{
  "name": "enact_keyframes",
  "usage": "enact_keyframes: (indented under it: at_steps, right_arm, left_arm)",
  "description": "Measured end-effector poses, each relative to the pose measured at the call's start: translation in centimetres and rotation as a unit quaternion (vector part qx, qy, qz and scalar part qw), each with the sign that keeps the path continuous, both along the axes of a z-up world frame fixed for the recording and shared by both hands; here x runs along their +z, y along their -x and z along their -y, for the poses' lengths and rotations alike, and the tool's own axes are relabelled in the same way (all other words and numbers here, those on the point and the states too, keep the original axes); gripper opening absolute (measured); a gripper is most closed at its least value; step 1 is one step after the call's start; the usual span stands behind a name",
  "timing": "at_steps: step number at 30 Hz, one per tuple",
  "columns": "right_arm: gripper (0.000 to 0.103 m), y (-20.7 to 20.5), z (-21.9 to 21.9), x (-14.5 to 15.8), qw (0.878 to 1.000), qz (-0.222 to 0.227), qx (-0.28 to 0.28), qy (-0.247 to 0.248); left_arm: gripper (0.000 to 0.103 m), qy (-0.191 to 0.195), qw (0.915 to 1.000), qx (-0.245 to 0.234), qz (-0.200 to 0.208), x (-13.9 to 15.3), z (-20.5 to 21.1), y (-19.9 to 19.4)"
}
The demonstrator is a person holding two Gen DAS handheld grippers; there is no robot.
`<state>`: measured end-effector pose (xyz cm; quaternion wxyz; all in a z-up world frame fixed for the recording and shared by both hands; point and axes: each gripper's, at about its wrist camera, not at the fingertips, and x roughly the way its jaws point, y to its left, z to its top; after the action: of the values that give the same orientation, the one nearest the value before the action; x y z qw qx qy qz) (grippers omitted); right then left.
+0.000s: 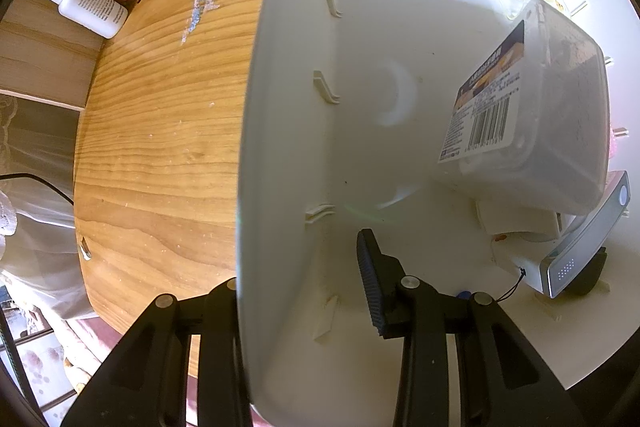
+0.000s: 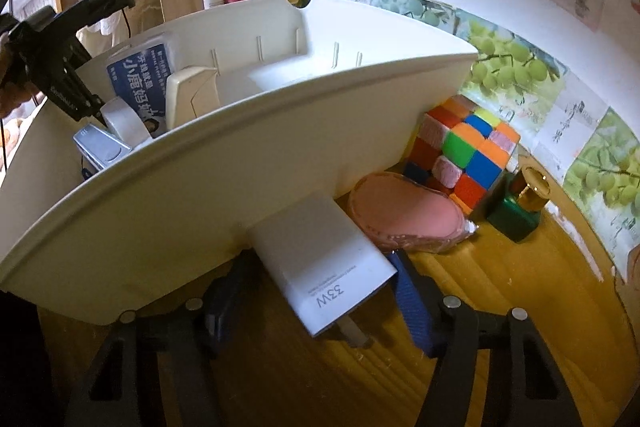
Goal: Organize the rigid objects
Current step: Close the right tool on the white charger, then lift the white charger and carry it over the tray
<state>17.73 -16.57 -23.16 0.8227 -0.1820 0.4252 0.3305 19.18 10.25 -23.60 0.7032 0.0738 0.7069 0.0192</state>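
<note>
Jaws of the right gripper point(image 2: 316, 295) stand on either side of a white charger block point(image 2: 320, 267) printed "33W"; whether the pads press on it cannot be told. It lies tilted on the wooden table point(image 2: 520, 307), its far end against the outer wall of the white bin point(image 2: 200, 195). Just beside it lies a pink oval packet point(image 2: 404, 215), then a colour cube point(image 2: 468, 147) and a green bottle with a gold cap point(image 2: 518, 207) toward the table's back edge. Left gripper point(image 1: 300, 287) straddles the bin's wall point(image 1: 280, 147), one finger outside, one inside, jaws closed on the rim. Inside the bin lie a clear labelled box point(image 1: 540, 107) and a silver device point(image 1: 584, 255).
</note>
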Motion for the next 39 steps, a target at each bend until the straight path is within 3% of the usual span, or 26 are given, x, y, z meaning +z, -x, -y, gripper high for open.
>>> enact_keyframes:
  at_steps: [20, 31, 39]
  right_arm:
    - [0.06, 2.1, 0.5, 0.5, 0.998, -0.01, -0.044, 0.036]
    - [0.059, 4.5, 1.9, 1.7, 0.988, -0.013, -0.138, 0.075]
    - [0.058, 6.4, 2.7, 4.7, 0.976, 0.009, -0.209, 0.066]
  left_arm:
    - [0.039, 0.002, 1.0, 0.006, 0.004, 0.1, -0.2, 0.2]
    - [0.038, -0.015, 0.9996, -0.022, -0.009, -0.1, 0.5, 0.1]
    - [0.037, -0.013, 0.9979, -0.062, -0.016, -0.2, 1.6, 0.3]
